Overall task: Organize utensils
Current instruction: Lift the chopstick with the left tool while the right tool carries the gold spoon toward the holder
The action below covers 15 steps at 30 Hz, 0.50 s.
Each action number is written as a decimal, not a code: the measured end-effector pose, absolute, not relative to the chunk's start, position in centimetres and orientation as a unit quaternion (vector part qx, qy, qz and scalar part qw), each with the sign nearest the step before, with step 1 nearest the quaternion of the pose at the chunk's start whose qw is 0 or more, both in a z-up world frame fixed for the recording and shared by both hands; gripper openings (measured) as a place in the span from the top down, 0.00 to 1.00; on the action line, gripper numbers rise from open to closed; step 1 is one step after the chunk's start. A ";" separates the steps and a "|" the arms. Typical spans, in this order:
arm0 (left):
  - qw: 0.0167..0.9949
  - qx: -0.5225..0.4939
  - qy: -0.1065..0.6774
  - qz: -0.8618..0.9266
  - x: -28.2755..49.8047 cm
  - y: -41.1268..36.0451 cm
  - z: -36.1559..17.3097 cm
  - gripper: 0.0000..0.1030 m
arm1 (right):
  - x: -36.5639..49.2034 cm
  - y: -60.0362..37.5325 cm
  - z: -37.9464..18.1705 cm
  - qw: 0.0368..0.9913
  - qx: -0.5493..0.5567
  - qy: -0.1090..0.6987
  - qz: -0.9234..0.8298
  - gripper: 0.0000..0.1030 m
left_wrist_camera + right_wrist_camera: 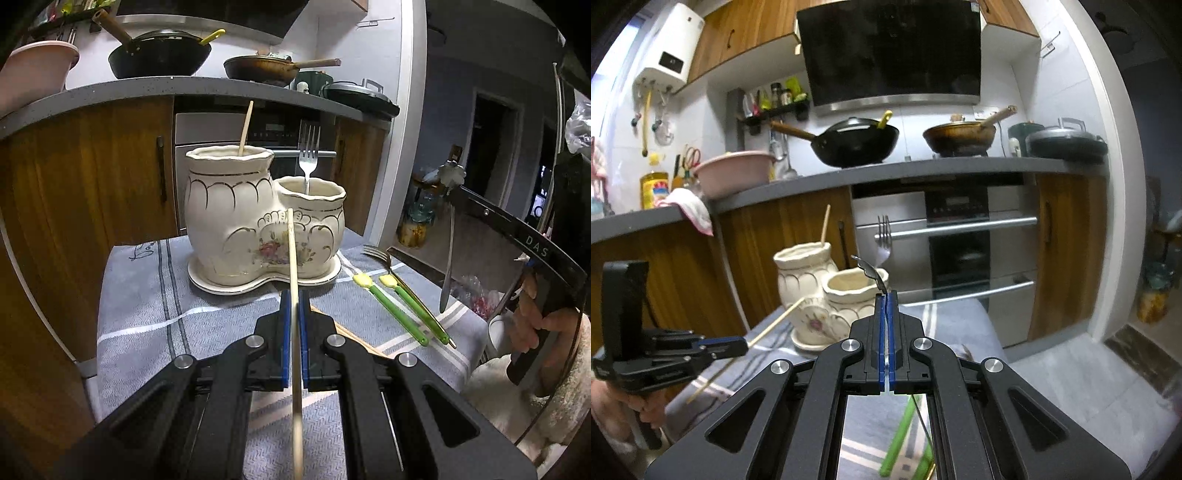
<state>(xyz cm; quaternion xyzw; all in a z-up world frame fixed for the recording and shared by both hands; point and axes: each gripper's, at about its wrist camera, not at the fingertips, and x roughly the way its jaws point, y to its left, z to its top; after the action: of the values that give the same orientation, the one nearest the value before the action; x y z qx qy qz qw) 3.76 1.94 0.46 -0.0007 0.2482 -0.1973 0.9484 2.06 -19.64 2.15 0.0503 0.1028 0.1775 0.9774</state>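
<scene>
Glossy ceramic holder (236,229), woven cloth (155,317), shiny metal fork (308,155), wooden chopstick (294,280).
</scene>
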 end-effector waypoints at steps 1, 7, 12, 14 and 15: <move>0.949 -0.003 0.245 -0.197 3.7 2.1 0.6 0.96 | 2.0 -19.6 2.4 0.977 0.053 0.102 0.181 0.98; 0.958 -0.030 0.190 -0.213 3.2 3.4 3.5 0.96 | 2.2 -18.7 4.8 0.976 0.060 0.075 0.197 0.98; 0.970 -0.034 0.138 -0.197 3.5 4.7 6.4 0.96 | 3.5 -17.6 7.1 0.973 0.070 0.052 0.215 0.98; 0.974 -0.037 0.120 -0.191 4.2 5.1 7.4 0.96 | 4.0 -17.2 7.9 0.972 0.075 0.041 0.219 0.98; 0.975 -0.038 0.114 -0.189 4.5 5.3 7.8 0.96 | 4.4 -17.1 8.4 0.971 0.078 0.035 0.222 0.98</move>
<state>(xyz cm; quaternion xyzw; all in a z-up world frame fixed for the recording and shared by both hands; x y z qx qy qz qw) 4.52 5.30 7.77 -0.0379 0.1138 -0.1894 0.9746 4.41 -17.05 8.36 0.0779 0.0346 0.2221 0.9713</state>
